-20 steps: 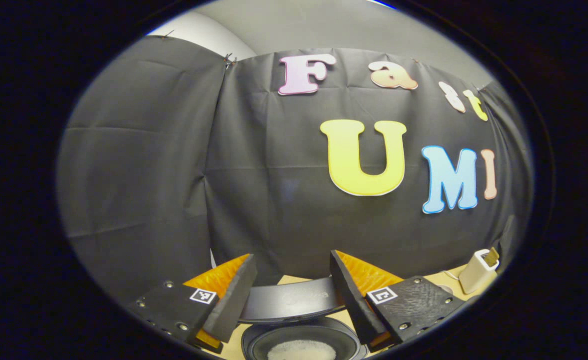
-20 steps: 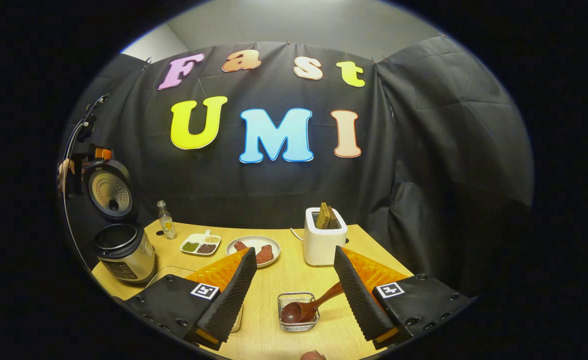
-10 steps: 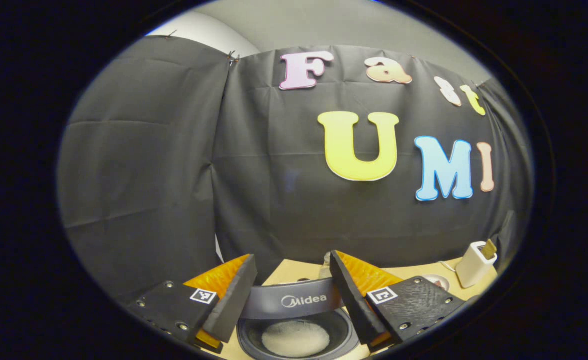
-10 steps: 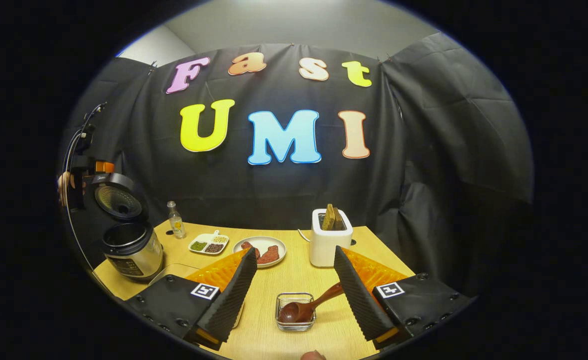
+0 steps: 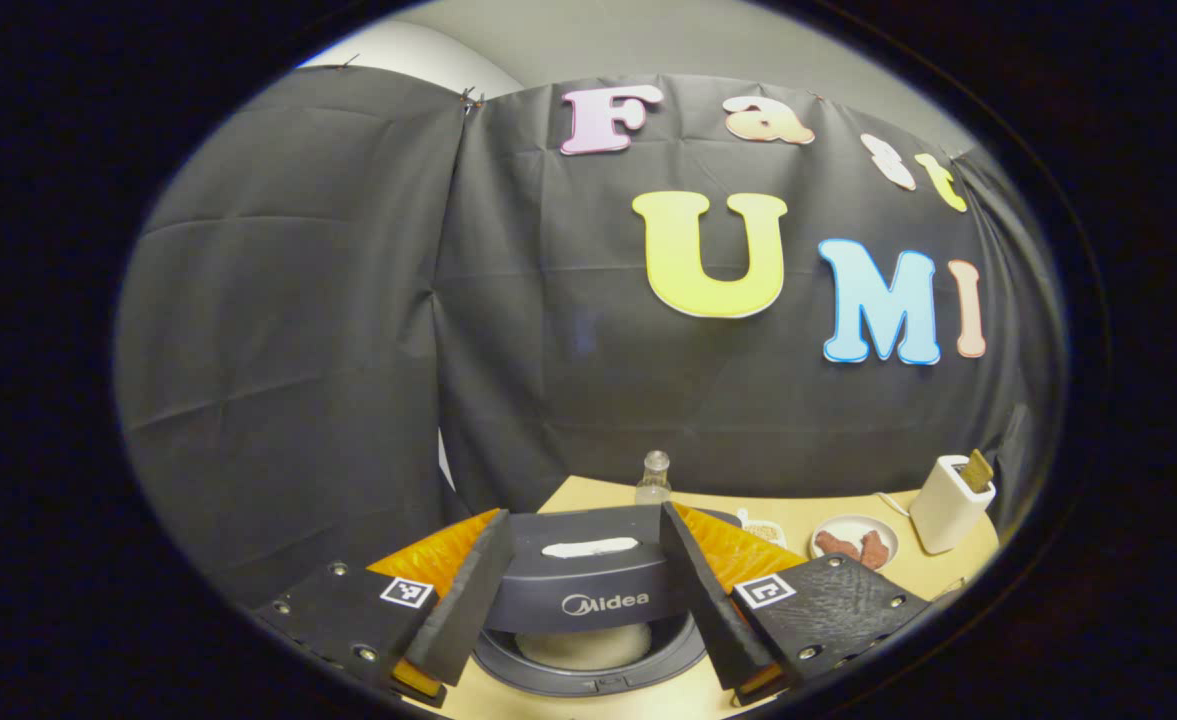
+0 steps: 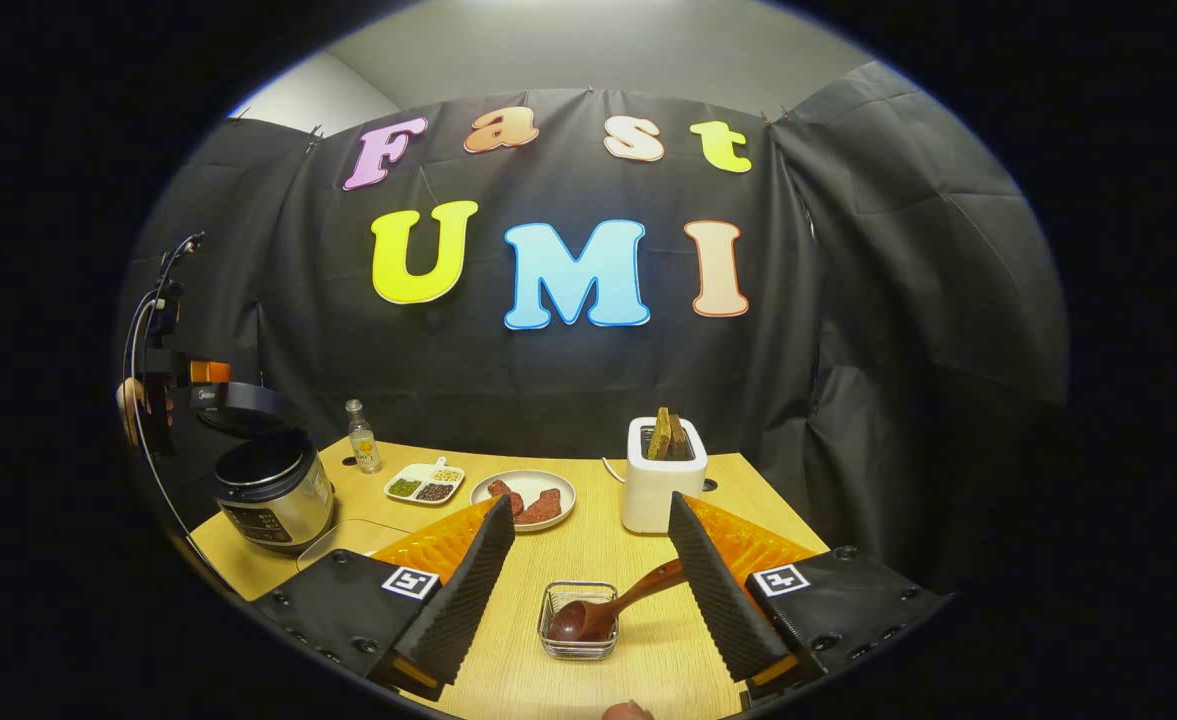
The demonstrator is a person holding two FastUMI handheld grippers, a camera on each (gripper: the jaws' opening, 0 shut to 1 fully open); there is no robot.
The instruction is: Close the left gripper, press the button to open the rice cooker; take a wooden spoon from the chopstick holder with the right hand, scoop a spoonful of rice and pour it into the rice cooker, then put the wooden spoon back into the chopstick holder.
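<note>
The rice cooker (image 6: 273, 490) stands at the table's left end, its lid (image 6: 238, 400) tilted low over the pot. In the left gripper view the dark lid (image 5: 588, 580) lies between my left gripper's (image 5: 584, 515) spread fingers, and white rice (image 5: 583, 648) shows in the pot under it. That gripper (image 6: 183, 375), in a hand, sits at the lid's front edge; its fingers stand open. My right gripper (image 6: 590, 500) is open above the table, holding nothing. The wooden spoon (image 6: 598, 615) rests in the wire chopstick holder (image 6: 558, 650) just below it.
On the wooden table (image 6: 588, 550) stand a white toaster (image 6: 660, 485) with bread, a plate (image 6: 531, 497) with red pieces, a divided dish (image 6: 424, 482) and a small bottle (image 6: 360, 438). In the left gripper view, the toaster (image 5: 948, 505) and bottle (image 5: 653, 480) lie beyond the cooker.
The cooker lid has swung down from upright to nearly over the pot, with my left gripper lowering alongside it. My right gripper has barely shifted.
</note>
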